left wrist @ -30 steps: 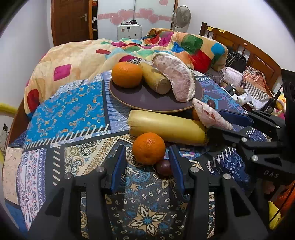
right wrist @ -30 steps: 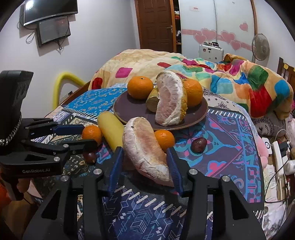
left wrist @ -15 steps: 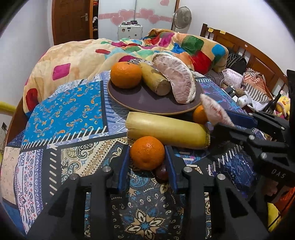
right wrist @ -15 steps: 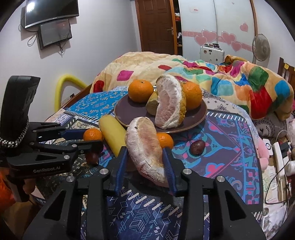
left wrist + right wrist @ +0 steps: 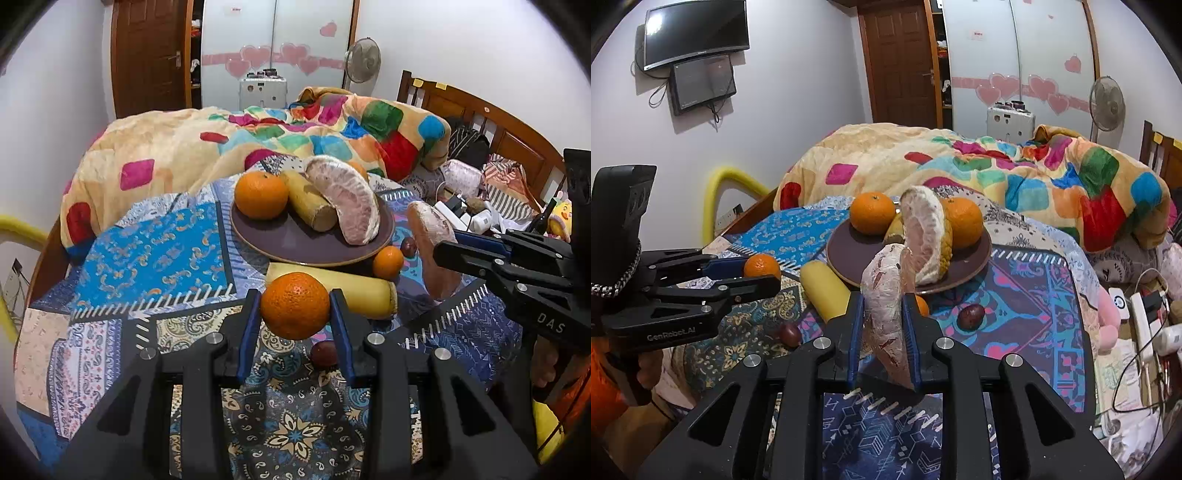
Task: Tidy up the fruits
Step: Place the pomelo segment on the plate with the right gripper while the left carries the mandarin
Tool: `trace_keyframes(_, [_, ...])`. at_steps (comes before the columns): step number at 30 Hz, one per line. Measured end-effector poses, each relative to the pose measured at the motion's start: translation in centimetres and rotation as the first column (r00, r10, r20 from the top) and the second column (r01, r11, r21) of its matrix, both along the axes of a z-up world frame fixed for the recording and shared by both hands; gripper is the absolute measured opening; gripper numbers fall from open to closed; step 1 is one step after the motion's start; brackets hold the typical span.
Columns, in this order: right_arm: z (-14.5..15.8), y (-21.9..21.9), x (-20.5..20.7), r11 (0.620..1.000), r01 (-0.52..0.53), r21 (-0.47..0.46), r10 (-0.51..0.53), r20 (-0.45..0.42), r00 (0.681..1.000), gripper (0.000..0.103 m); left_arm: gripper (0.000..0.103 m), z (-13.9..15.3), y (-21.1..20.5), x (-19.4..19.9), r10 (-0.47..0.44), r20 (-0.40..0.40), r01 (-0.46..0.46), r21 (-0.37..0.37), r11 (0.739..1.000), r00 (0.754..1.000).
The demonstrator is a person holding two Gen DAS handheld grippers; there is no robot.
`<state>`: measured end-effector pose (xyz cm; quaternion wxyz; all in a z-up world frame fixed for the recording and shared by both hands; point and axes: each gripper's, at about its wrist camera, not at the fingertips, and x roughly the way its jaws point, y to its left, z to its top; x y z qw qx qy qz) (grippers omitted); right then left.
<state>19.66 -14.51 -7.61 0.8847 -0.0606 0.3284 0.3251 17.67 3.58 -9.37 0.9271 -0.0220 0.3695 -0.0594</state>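
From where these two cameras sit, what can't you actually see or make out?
- Left wrist view: the second orange on the plate is nearly hidden behind the pomelo wedge.
- Left wrist view: the dark fruit is half covered by the left gripper holding an orange.
- Right wrist view: the small orange is mostly hidden behind the right gripper and its pomelo piece.
- Both views: the clutter is too small to name.

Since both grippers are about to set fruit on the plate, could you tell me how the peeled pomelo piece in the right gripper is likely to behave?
The pomelo piece, clamped in the right gripper, shows soft membrane, so it probably dents or tears under squeeze. It pokes out above and below the pads, so it may pivot. On the plate, its curved shape will probably lean rather than roll.
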Motion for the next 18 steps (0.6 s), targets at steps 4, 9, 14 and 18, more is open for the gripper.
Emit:
trace_keyframes(4, [1.0,0.2,-0.3,1.0,-0.005,0.007,0.005,0.021,1.0,0.019,0.037,0.6,0.3,-0.3,0.004,0.017,-0.004,-0.001,1.0,1.0])
trace_keyframes(9, [2.8,1.1,-0.3,1.0,-0.015,0.017,0.014,0.064,0.998,0.019,0.037,1.3,1.2,-0.4,0.021,0.037,-0.021,-0.009,1.0,0.999])
trace_keyframes(14, [4.1,2.8,0.3,0.999,-0.031,0.018,0.029,0.107,0.994,0.019,0.037,1.9,2.1,-0.1,0.038,0.052,-0.037,-0.011,0.999,0.998])
trace_keyframes(18, [4.0,4.0,1.1,0.999,-0.037,0.022,0.035,0.109,0.993,0.019,0.037,2.4,2.8,0.3,0.048,0.066,-0.048,-0.006,0.999,0.997])
